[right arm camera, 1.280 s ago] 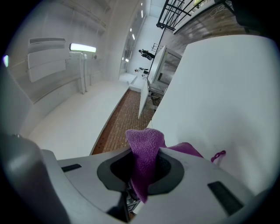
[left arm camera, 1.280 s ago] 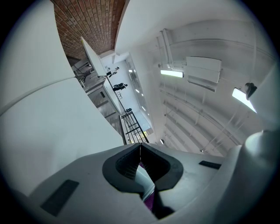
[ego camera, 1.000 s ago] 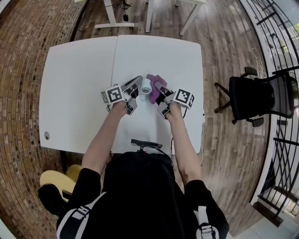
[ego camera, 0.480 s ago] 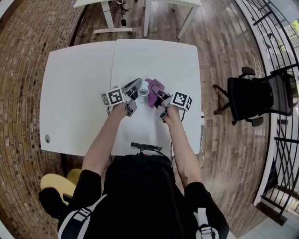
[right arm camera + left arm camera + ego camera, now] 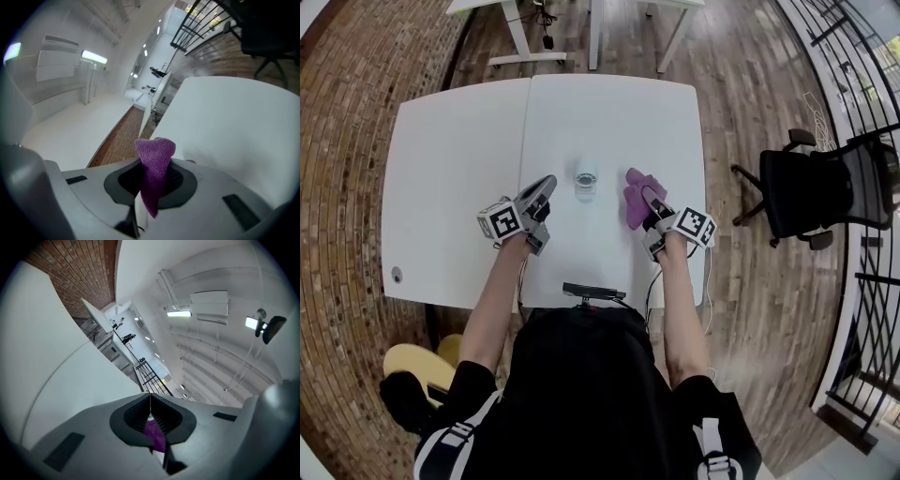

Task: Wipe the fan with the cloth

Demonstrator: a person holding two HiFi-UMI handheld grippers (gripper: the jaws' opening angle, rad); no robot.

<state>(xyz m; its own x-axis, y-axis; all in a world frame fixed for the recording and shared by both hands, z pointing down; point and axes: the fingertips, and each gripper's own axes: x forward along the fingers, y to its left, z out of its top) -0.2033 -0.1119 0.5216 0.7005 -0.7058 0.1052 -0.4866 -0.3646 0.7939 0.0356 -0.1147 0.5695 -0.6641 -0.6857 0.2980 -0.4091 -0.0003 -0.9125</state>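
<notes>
Withdrawn sideways, fan (image 5: 585, 183) clear: left gripper (image 5: 547, 183) jaws together; right gripper (image 5: 651, 200) pinching cloth (image 5: 634, 190)

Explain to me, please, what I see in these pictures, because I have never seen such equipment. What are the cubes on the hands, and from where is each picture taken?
There is no robot here. A person at a white table holds a tool in each hand. Each tool ends in a two-finger claw, and the cube with square patterns is part of the tool. The wide picture comes from a camera on the person's head, looking down. The other two come from cameras that ride on the tools and look along each claw. On the table, between the tools, stands a small fan. The right claw is closed on a purple cloth. The left claw is shut. A purple patch shows behind its pads, but I cannot tell what it is.
</notes>
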